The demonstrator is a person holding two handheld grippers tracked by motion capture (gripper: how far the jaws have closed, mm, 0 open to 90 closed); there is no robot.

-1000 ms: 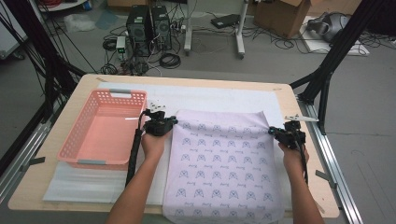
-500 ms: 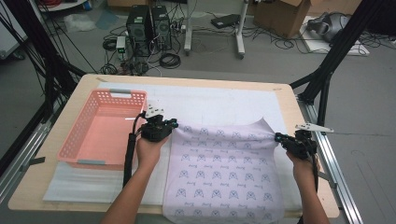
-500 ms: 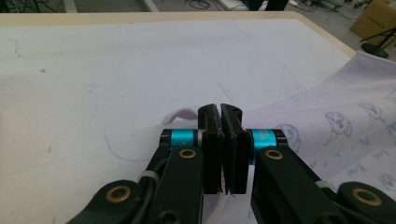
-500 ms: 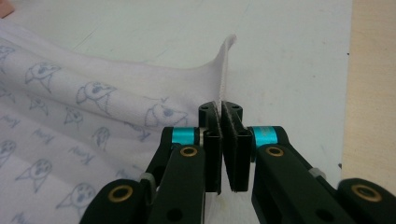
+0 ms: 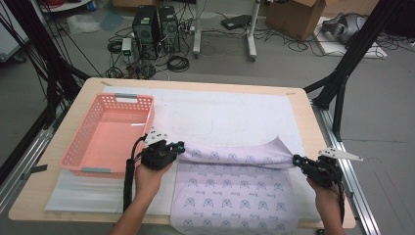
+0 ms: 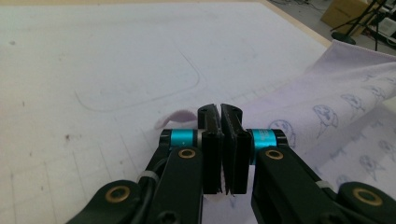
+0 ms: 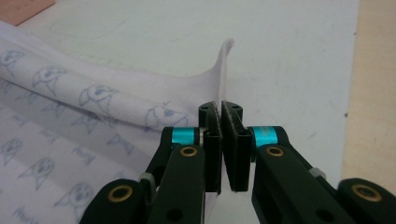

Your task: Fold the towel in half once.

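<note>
Near edge: the lower part of the printed cloth (image 5: 235, 198) lies flat on the tabletop (image 5: 293, 95), its hem reaching the person's side of the table.
Left hand (image 5: 149, 175): it comes in from the bottom of the high view and holds the left tool (image 5: 177, 147) at the cloth's left far corner.
Left tool state: the jaws are clamped together on the cloth's edge, with fabric pinched between the pads in the left gripper view (image 6: 220, 140).
Right hand (image 5: 327, 196): it carries the right tool (image 5: 297, 160) at the cloth's right far corner.
Right tool state: the jaws are closed on the hem, and a small peak of fabric stands up just beyond them in the right gripper view (image 7: 220, 140).
Fold line: between the two tools the far edge is lifted and rolled over toward the person, forming a soft ridge across the cloth.
Progress: by the look of it a fold in half is begun; both corners are gripped and raised, but the carried edge is not yet laid down on the near half.
Left to do: probably draw the edge to the near hem, set it down and release.
Farther off: a pink basket (image 5: 78, 147) stands empty on the white mat (image 5: 235, 115), to the left of the cloth.
</note>
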